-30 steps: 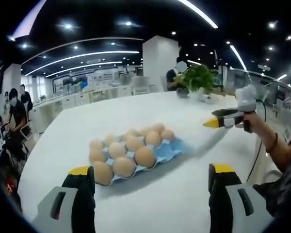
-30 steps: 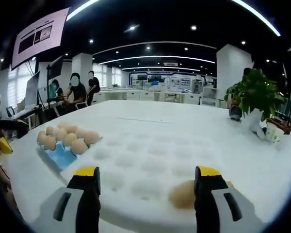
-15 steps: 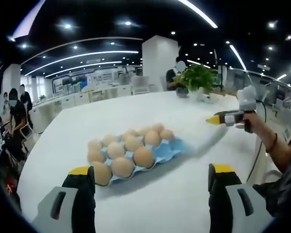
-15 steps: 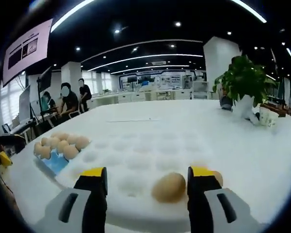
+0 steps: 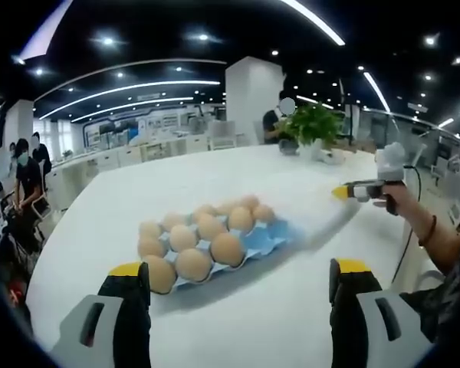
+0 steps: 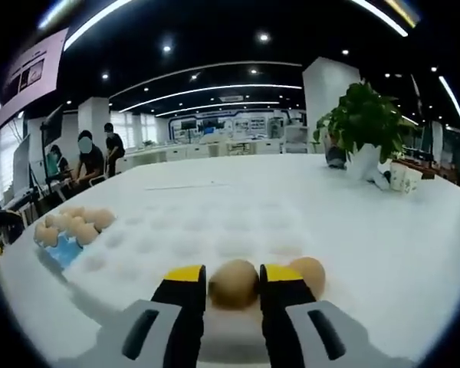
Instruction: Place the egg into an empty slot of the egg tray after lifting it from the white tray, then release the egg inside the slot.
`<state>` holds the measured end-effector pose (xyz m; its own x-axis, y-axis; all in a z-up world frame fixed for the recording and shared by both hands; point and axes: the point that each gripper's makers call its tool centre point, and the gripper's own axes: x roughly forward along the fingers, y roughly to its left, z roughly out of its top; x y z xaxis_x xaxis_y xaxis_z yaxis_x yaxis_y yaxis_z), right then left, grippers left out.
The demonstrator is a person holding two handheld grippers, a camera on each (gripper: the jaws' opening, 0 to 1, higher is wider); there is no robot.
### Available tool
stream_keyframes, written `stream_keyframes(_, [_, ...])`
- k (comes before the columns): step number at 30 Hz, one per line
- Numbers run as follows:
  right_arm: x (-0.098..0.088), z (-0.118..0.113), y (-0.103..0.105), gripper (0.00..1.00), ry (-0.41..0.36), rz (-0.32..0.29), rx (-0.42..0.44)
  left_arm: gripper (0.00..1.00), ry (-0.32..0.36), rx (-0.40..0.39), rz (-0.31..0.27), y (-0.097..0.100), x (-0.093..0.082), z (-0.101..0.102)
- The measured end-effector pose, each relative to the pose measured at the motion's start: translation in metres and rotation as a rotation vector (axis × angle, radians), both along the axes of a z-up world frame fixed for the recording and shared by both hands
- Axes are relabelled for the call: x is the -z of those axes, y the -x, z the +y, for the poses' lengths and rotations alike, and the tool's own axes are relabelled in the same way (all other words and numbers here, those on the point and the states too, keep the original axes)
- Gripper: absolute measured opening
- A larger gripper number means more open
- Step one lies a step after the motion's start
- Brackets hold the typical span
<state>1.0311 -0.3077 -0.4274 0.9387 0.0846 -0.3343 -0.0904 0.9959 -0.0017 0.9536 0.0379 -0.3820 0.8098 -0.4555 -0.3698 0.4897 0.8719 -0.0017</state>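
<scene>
The right gripper (image 6: 234, 285) has just narrowed its fingers onto the egg (image 6: 234, 283) at the white tray's (image 6: 215, 230) near edge; lifting comes next; the left gripper (image 5: 238, 280) stays spread by the egg tray (image 5: 264, 239) on the bench (image 5: 291, 322).

My left gripper view looks forward along its own wide-apart jaws from low above the white table (image 5: 261, 322), facing the blue egg tray (image 5: 267, 239) near the frame's centre; the right gripper (image 5: 339, 192) enters at middle right. My right gripper view sits very close over the white tray (image 6: 215, 230), jaws at the bottom centre. Both views share the table, the egg tray (image 6: 61, 251), at this frame's left, and the potted plant (image 5: 314, 123) (image 6: 362, 116).
</scene>
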Motion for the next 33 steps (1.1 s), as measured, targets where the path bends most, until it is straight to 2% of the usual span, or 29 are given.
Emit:
stream_keyframes(2, [0.000,0.000,0.000,0.28,0.060,0.003,-0.004,0.99,0.000,0.000,0.001,0.000,0.000,0.000])
stream_keyframes(7, [0.001,-0.001,0.000,0.27,-0.014,0.007,0.023,0.99,-0.001,0.001,0.003,-0.001,0.002,-0.001])
stream_keyframes(11, [0.002,0.000,-0.002,0.27,0.013,0.025,0.029,0.99,-0.002,-0.001,0.007,-0.001,0.003,-0.001])
stream_keyframes(16, [0.003,-0.002,-0.001,0.27,-0.005,0.037,0.034,0.99,-0.001,-0.004,0.009,0.000,0.004,0.001])
stream_keyframes(23, [0.001,-0.003,-0.001,0.26,-0.066,0.024,0.066,0.99,-0.003,-0.016,0.012,0.002,0.005,0.005])
stream_keyframes(26, [-0.001,-0.002,0.000,0.26,-0.051,0.015,0.068,0.99,-0.002,-0.019,0.010,0.002,0.004,0.007])
stream_keyframes(29, [-0.014,-0.002,0.001,0.26,-0.032,-0.034,0.068,0.99,-0.002,-0.023,0.005,0.002,0.003,0.008])
stream_keyframes(33, [-0.020,-0.002,-0.001,0.26,-0.033,-0.050,0.066,0.99,0.001,-0.019,0.004,0.002,0.003,0.007])
